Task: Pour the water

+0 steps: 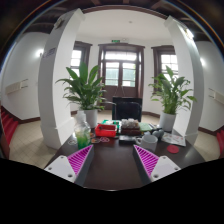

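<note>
A translucent green plastic cup point(82, 138) stands on the dark table point(112, 160) just ahead of the left finger. The gripper point(113, 160) is released, its magenta pads point(79, 160) wide apart with nothing between them. Beyond lie a red box point(105, 128) and two leafy potted plants point(85, 92)

No text, label, brand or number could be read. A small green sign point(113, 39) hung above the door point(122, 73), but its lettering was too small to make out.
</note>
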Available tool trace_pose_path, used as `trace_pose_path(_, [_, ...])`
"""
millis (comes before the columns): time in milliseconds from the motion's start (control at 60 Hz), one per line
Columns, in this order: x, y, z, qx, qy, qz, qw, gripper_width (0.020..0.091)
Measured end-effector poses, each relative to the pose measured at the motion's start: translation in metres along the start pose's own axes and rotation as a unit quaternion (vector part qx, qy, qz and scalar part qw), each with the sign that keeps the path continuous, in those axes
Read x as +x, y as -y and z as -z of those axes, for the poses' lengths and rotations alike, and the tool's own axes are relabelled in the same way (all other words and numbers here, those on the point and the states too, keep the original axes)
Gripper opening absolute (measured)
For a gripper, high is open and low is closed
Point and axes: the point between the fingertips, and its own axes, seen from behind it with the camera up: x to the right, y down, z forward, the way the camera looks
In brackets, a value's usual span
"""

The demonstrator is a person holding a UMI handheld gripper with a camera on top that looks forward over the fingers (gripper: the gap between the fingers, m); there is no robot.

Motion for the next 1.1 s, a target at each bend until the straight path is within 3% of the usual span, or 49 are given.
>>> trace_pose_path(200, [-0.047, 0.010, -0.021, 0.005, 0.066, -0.045, 0.997, 0.0806])
trace_pose_path(533, [-0.073, 0.038, -0.128, 0.000, 0.070, -0.039, 0.997, 0.0803])
trace_pose_path(717, [-0.081, 0.059, -0.170, 0.020, 0.063, -0.038, 0.997, 0.0790])
trace_pose_path(767, [-0.080, 0.061, -0.178, 0.023, 0.058, -0.039, 0.997, 0.0742])
trace_pose_path(817, [-0.076, 0.062, -0.185, 0.030, 0.046, -0.040, 0.998, 0.0601])
trace_pose_path(900, [-0.077, 0.059, -0.186, 0.039, 0.046, -0.039, 0.997, 0.0535])
trace_pose_path(950, [-0.077, 0.057, -0.185, 0.048, 0.045, -0.040, 0.997, 0.0444])
trace_pose_path(967, [-0.096, 0.039, -0.179, 0.055, 0.045, -0.043, 0.997, 0.0419])
trace_pose_path(1000, [-0.095, 0.039, -0.179, 0.059, 0.043, -0.043, 0.996, 0.0395])
trace_pose_path(1017, [-0.095, 0.038, -0.180, 0.060, 0.043, -0.046, 0.996, 0.0343])
trace_pose_path(1100, [-0.095, 0.053, -0.190, 0.061, 0.048, -0.040, 0.996, 0.0336])
